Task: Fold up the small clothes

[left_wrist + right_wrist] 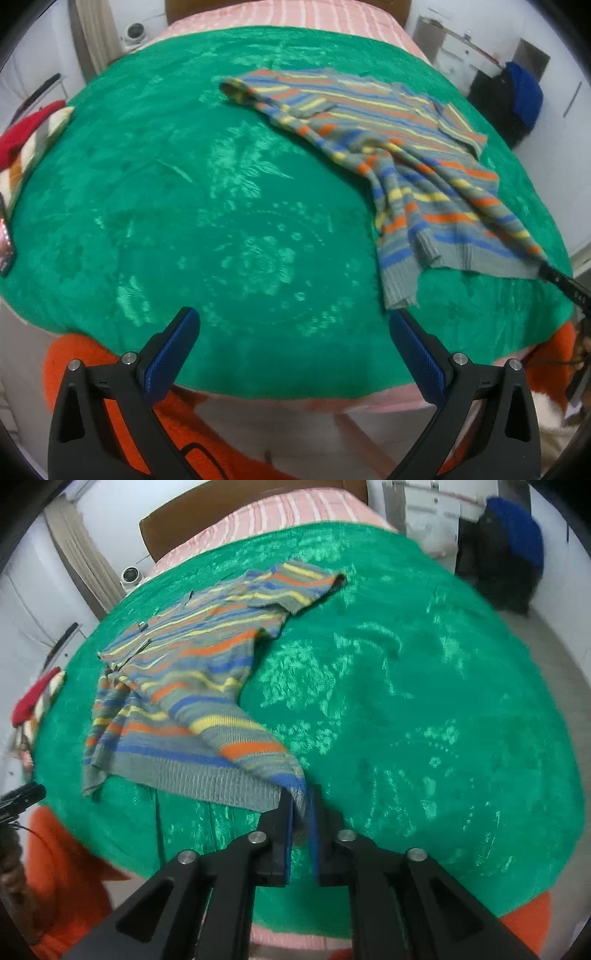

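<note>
Right wrist: right tongs pinch the striped sweater hem; left tongs gape wide, empty.

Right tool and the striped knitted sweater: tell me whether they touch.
Touching. The right wrist view shows the right tool with its blue pads closed on the grey ribbed hem corner of the striped knitted sweater, lifting it off the green blanket.

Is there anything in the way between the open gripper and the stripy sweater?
Nothing visible. Only bare green blanket lies between the open left gripper and the striped sweater.
</note>
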Demonstrator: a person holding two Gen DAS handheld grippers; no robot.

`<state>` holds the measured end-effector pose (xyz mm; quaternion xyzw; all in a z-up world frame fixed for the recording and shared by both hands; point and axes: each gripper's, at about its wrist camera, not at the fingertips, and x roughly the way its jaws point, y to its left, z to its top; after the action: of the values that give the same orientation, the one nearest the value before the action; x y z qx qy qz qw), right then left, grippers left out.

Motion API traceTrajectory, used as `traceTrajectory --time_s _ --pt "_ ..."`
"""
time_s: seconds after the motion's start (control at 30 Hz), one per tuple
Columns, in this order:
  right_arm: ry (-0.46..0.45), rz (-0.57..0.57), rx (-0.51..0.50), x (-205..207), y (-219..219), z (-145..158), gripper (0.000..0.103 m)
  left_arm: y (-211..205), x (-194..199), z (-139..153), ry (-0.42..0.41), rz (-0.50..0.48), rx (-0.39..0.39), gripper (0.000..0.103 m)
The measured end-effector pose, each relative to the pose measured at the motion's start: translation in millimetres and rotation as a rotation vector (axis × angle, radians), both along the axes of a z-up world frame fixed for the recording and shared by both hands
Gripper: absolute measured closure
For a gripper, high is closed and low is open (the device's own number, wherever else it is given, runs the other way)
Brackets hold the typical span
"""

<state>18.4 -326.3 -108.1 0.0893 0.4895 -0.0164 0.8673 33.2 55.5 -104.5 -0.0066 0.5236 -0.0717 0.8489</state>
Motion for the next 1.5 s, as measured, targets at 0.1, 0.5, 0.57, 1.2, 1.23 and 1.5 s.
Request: traceTrajectory --time_s 0.1,0.5,0.57,1.2,1.23,1.5 --pt "-0.043 0.030 -0.110 1.8 33.9 10.2 0.041 4.7 -2.0 -0.3 0.005 0.019 0.014 0.001" --pt "-0.119 0.668 -0.108 39.5 249.0 -28.0 0.077 53.1 -9.0 9.9 -0.041 0.161 0.027 0.001" --pt "-0.085 0.586 -0.077 49.1 237.6 -37.8 0.095 62.2 -12.5 11.2 -0.051 0.180 0.029 0.001" --pt "-0.173 0.618 0.412 -12.2 151.0 21.6 0.023 25.6 13.9 -52.9 0.161 0.022 -0.283 0.017" --pt "-0.209 0.567 0.397 -17.7 129.7 33.5 0.023 12.0 16.3 -57.7 0.181 -0.009 -0.264 0.027" --pt "-0.221 0.079 0.274 -12.7 -40.2 63.6 0.023 11.0 18.8 -41.3 0.176 -0.043 -0.247 0.099"
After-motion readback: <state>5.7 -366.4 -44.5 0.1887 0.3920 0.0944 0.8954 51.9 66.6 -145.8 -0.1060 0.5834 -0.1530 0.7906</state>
